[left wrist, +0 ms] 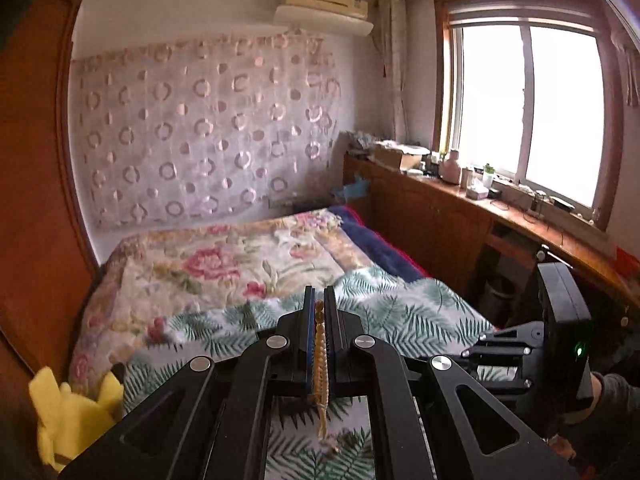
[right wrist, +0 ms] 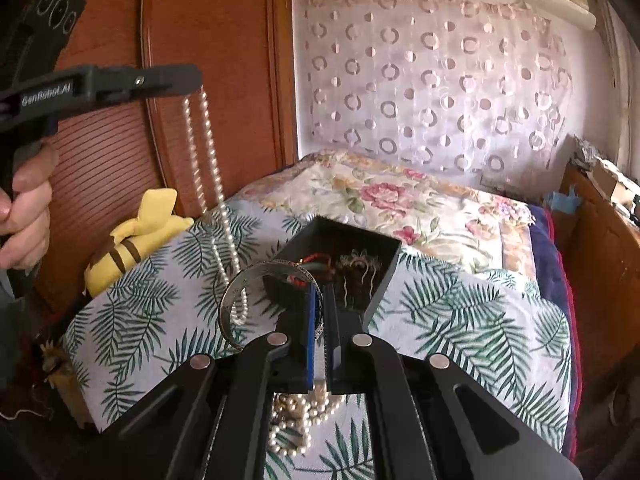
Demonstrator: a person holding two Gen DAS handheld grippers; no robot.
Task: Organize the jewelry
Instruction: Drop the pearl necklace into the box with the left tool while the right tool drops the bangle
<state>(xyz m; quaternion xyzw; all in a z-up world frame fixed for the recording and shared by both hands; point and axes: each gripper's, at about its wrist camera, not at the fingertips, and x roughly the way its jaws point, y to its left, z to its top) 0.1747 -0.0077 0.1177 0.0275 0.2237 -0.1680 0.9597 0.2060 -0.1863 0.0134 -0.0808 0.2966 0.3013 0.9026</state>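
Observation:
My left gripper [left wrist: 319,304] is shut on a pearl necklace [left wrist: 321,360], held high above the bed; in the right wrist view the left gripper [right wrist: 196,80] shows at upper left with the necklace [right wrist: 208,168] hanging down in a long loop. My right gripper [right wrist: 323,292] is shut on a silver bangle [right wrist: 240,292], held just in front of a black jewelry box [right wrist: 384,272] on the leaf-print blanket. The box holds red and green cord pieces [right wrist: 316,266] and dark chains [right wrist: 358,276]. A heap of pearl strands [right wrist: 296,416] lies under the right gripper.
A yellow plush toy [right wrist: 136,236] sits at the bed's left edge by the wooden wardrobe [right wrist: 200,20]. A floral quilt [right wrist: 400,200] covers the far bed. A wooden ledge [left wrist: 460,196] with bottles runs under the window on the right.

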